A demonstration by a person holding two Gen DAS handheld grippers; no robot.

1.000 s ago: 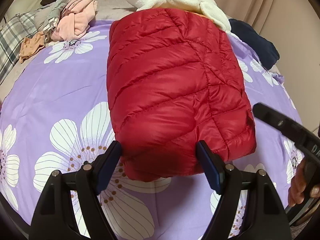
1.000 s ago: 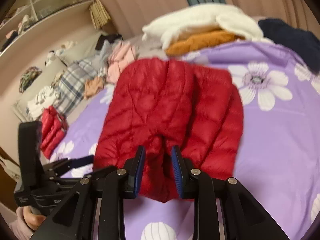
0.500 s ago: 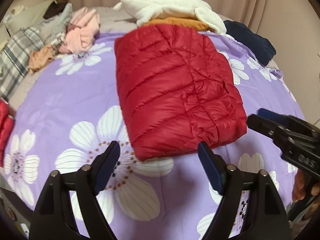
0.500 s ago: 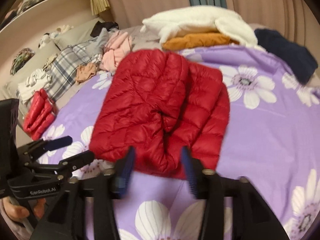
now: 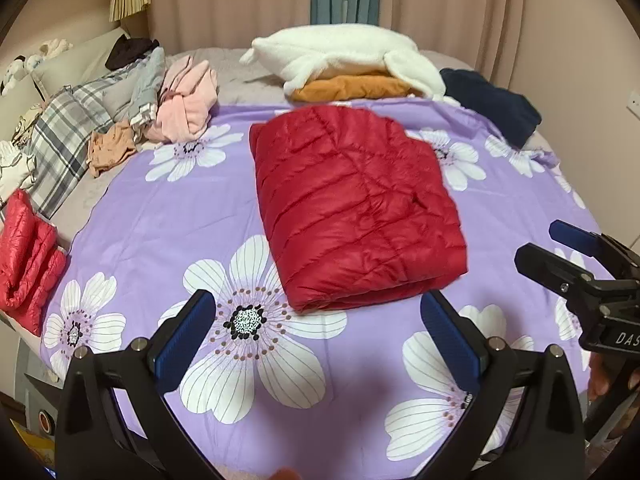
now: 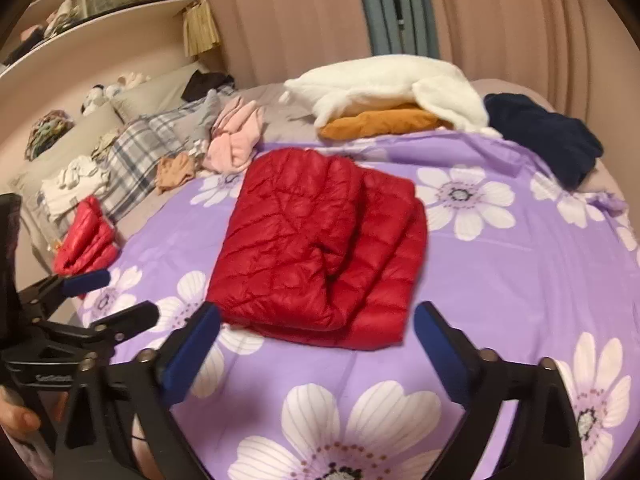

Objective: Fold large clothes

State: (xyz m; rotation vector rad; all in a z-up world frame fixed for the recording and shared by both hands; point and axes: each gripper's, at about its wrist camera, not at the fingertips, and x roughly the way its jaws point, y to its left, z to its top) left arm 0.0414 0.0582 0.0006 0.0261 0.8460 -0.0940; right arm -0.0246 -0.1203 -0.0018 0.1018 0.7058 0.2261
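Note:
A red quilted down jacket (image 5: 352, 204) (image 6: 320, 248) lies folded into a rectangle on the purple flowered bedspread (image 5: 160, 220) (image 6: 520, 272). My left gripper (image 5: 318, 320) hangs above the near edge of the bed, short of the jacket, its jaws still opening wide with nothing between them. My right gripper (image 6: 316, 332) sits just before the jacket's near edge, jaws also opening, holding nothing. Each gripper shows at the side of the other's view: the right one (image 5: 556, 244) and the left one (image 6: 116, 300).
At the back lie a white fleece (image 5: 344, 56) on an orange garment (image 5: 352, 88), a navy garment (image 5: 492, 108), a pink pile (image 5: 188, 100) and plaid bedding (image 5: 64, 136). A second red down piece (image 5: 28, 256) rests at the left bed edge. Curtains hang behind.
The right gripper let go of the jacket's near edge and opened wide. The left gripper opened further. Both drew back and rose, so the jacket looks smaller and lies flat.

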